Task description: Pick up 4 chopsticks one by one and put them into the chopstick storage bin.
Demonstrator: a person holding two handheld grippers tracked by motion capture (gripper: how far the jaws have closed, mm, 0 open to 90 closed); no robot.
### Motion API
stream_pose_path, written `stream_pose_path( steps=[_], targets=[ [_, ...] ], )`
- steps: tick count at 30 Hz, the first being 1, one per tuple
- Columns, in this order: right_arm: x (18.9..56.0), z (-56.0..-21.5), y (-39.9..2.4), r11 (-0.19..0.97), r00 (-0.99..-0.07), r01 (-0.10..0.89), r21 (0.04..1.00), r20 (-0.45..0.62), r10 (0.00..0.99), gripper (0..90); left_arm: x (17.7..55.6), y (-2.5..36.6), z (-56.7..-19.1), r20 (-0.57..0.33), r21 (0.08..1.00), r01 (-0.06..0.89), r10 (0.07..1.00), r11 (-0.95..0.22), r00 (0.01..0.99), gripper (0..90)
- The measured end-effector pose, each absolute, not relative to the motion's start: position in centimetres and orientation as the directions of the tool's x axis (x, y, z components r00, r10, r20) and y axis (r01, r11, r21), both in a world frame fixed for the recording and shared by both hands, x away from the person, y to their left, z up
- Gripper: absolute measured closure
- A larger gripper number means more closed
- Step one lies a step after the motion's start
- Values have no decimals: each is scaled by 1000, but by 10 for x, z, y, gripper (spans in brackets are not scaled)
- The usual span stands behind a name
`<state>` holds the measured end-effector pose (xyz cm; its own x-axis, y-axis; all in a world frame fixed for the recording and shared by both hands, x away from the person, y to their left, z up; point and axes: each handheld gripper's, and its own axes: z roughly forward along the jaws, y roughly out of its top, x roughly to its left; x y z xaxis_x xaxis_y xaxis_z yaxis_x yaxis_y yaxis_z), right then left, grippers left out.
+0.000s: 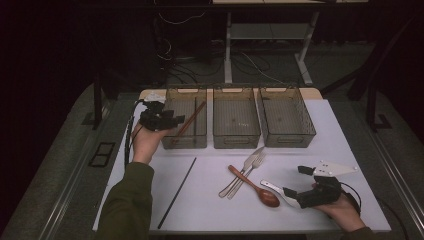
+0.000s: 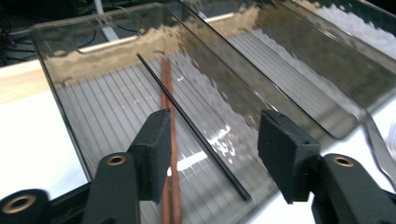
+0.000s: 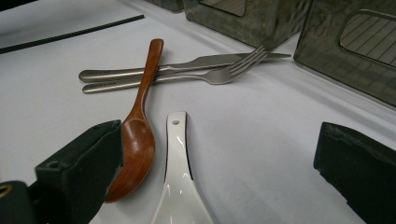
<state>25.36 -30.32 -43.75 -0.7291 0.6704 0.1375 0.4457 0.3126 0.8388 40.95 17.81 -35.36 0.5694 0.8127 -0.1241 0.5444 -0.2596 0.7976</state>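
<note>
the left gripper [image 1: 172, 121] hangs over the left clear plastic bin [image 1: 170, 142], jaws spread and empty. the thin black chopstick [image 2: 196, 128] and brown wooden chopstick [image 2: 169, 154] lie inside, probably just under the jaws, pointing away lengthwise.

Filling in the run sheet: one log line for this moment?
left gripper: open over left clear bin | brown and black chopsticks: inside | right gripper: open above white spoon

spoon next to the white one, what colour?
Reddish-brown wood, glossy. The wooden spoon shows best in the right gripper view.
</note>
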Motion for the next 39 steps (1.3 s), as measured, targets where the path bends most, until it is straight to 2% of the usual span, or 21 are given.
stream_pose_path(
  steps=[8, 21, 25, 39],
  targets=[
    [253, -437, -303, 312, -727, 448, 838, 139, 672, 13, 376, 178, -358, -106, 785, 537, 788, -308, 606, 354],
    [253, -437, -303, 311, -726, 447, 839, 137, 674, 14, 322, 178, -379, -111, 777, 542, 778, -321, 619, 374],
    [253, -437, -303, 312, -726, 447, 839, 136, 674, 13, 308, 180, -388, -115, 772, 545, 772, -328, 626, 423],
    [252, -437, -302, 313, -727, 445, 839, 134, 673, 13, 260, 190, -408, -119, 746, 564, 762, -355, 637, 696]
  ],
)
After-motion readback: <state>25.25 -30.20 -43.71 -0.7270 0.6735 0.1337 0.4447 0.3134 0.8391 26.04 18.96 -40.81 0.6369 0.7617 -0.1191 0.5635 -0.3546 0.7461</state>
